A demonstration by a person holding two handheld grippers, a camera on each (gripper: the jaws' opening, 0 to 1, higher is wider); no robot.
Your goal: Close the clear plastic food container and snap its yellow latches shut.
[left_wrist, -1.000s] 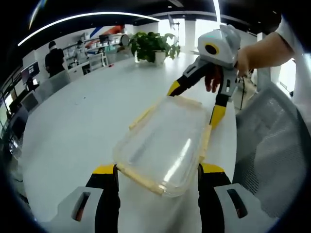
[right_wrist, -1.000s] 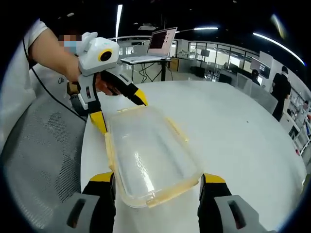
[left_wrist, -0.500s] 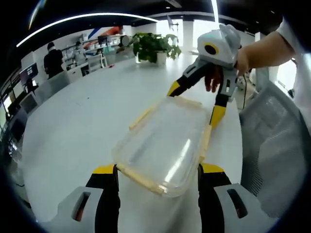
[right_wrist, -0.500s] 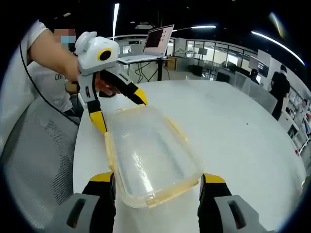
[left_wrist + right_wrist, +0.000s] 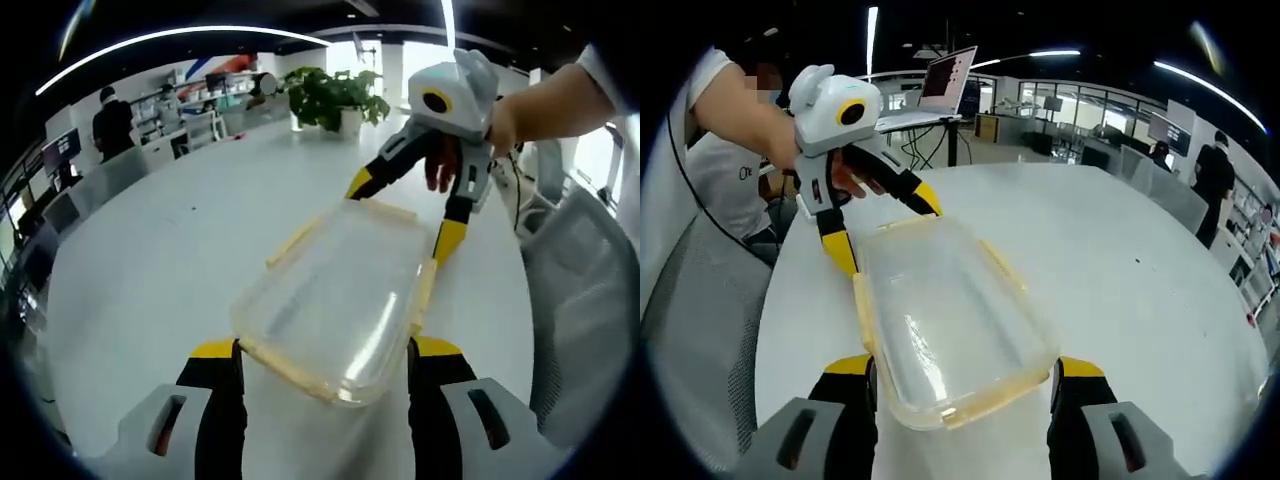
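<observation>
The clear plastic container (image 5: 340,290) with its lid on lies lengthwise between my two grippers over the white table (image 5: 150,260). My left gripper (image 5: 325,350) is shut on its near short end, jaws pressed to both sides. At the far end, my right gripper (image 5: 402,212) clamps the other short end. In the right gripper view the container (image 5: 945,320) sits in my right gripper (image 5: 962,365), with the left gripper (image 5: 884,228) at the far end. Pale yellow latches (image 5: 300,238) (image 5: 1003,268) along the rim flare outward.
A potted plant (image 5: 325,95) stands at the table's far edge. A grey mesh chair (image 5: 585,300) (image 5: 690,330) is beside the table on the person's side. A laptop (image 5: 948,75) sits on a desk behind. People stand in the office background.
The container stays fixed between both grippers while the background shifts. The mesh chair has slid toward the edge of each view, and more of the table shows around the container.
</observation>
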